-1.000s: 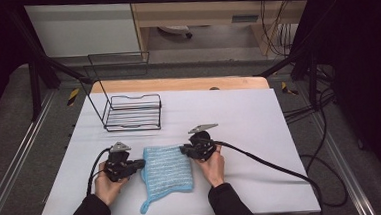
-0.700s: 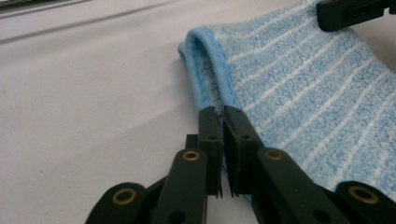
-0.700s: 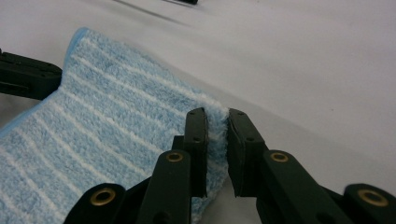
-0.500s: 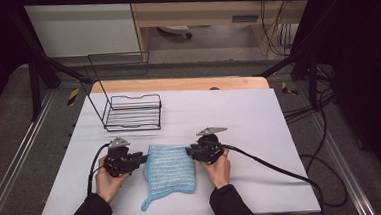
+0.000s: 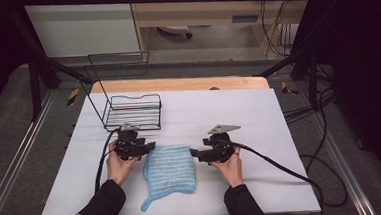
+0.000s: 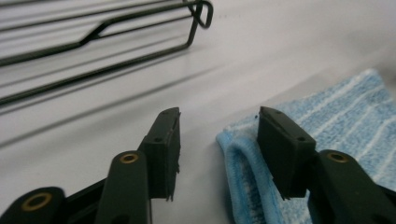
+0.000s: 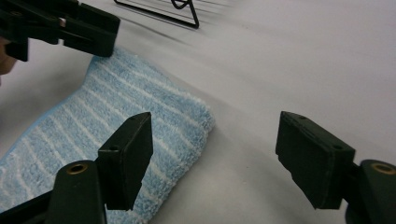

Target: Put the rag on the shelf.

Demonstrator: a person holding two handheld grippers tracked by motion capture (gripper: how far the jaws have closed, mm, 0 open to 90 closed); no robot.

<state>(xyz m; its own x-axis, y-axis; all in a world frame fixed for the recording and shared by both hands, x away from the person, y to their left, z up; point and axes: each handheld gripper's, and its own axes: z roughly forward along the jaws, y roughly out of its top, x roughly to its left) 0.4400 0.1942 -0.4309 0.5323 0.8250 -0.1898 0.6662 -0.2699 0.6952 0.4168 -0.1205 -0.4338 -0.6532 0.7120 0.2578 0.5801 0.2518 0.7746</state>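
Where folded, cloth fluffy, blue, white-striped.

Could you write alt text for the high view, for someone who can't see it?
A person's two hands each hold a black gripper on either side of a folded blue striped cloth on a white table. The left gripper is at the cloth's upper left corner, the right gripper just off its right edge, both with jaws open. A black wire rack stands behind them.

Black sleeves, black claws with brass pivot screws, grey three-cornered plates, trailing black cables.
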